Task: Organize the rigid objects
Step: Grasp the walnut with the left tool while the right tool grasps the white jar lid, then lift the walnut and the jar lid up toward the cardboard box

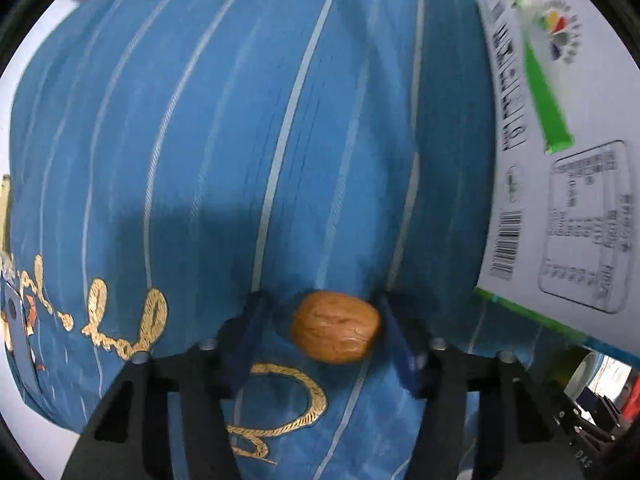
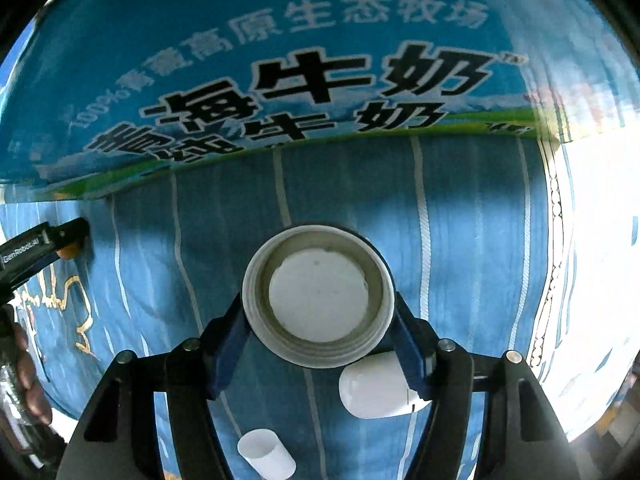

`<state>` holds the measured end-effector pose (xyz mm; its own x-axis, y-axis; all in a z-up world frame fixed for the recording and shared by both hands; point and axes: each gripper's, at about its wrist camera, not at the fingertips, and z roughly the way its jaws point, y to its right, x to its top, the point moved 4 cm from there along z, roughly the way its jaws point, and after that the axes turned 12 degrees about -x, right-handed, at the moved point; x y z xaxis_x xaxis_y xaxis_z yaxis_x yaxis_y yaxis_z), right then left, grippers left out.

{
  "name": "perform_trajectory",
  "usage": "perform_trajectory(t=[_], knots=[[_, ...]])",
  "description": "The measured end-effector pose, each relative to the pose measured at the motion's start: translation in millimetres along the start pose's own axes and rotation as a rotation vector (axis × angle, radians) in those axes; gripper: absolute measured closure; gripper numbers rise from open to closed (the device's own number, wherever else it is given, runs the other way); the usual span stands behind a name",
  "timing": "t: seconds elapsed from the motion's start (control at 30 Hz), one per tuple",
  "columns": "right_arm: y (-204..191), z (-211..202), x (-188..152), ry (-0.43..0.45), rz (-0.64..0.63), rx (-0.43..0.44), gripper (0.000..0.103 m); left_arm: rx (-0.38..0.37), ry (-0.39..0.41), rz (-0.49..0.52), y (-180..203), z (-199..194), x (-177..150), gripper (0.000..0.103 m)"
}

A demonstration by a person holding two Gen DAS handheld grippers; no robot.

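In the left wrist view a brown walnut (image 1: 335, 326) sits between the fingers of my left gripper (image 1: 320, 328), touching the right finger with a gap to the left one; the jaws stand open over the blue striped cloth (image 1: 240, 140). In the right wrist view my right gripper (image 2: 319, 320) is shut on a white round lid (image 2: 318, 295), held with its hollow side facing the camera. The left gripper (image 2: 60, 240) shows at the left edge with the walnut (image 2: 66, 254) at its tip.
A large milk carton box (image 2: 280, 60) stands on the cloth behind the grippers; its white side (image 1: 560, 160) fills the right of the left wrist view. A white bottle (image 2: 376, 386) and a small white cup (image 2: 266, 456) lie on the cloth below the lid.
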<state>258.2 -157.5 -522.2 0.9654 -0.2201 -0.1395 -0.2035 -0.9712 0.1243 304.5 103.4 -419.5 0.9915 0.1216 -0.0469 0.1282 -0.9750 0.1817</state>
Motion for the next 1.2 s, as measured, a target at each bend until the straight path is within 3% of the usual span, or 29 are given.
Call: perform_trajectory(t=[0.17,0.57,0.63,0.77,0.87,0.97,1.2], knots=[[13,5,-6,-0.030,-0.021,0.020,0.035,-0.009,0.029,0.042,15,-2,-16,0.064],[33,18,-51,-0.086,-0.087,-0.006,0.034,-0.063,-0.047,0.141,78,19,-121,0.064],[34,20,-53,-0.090,-0.070,0.004,0.032,-0.028,-0.033,0.176,87,23,-122,0.064],[36,22,-51,-0.088,-0.045,-0.001,0.028,-0.028,-0.032,0.174,102,25,-120,0.064],[27,21,-57,-0.060,-0.073,-0.084,0.036,-0.028,-0.026,0.170,100,28,-115,0.064],[17,20,-64,-0.045,-0.106,-0.132,0.036,-0.025,-0.022,0.166,101,24,-108,0.064],[15,-3,-82,-0.031,-0.108,-0.067,0.037,-0.072,-0.012,0.172,95,-2,-121,0.064]])
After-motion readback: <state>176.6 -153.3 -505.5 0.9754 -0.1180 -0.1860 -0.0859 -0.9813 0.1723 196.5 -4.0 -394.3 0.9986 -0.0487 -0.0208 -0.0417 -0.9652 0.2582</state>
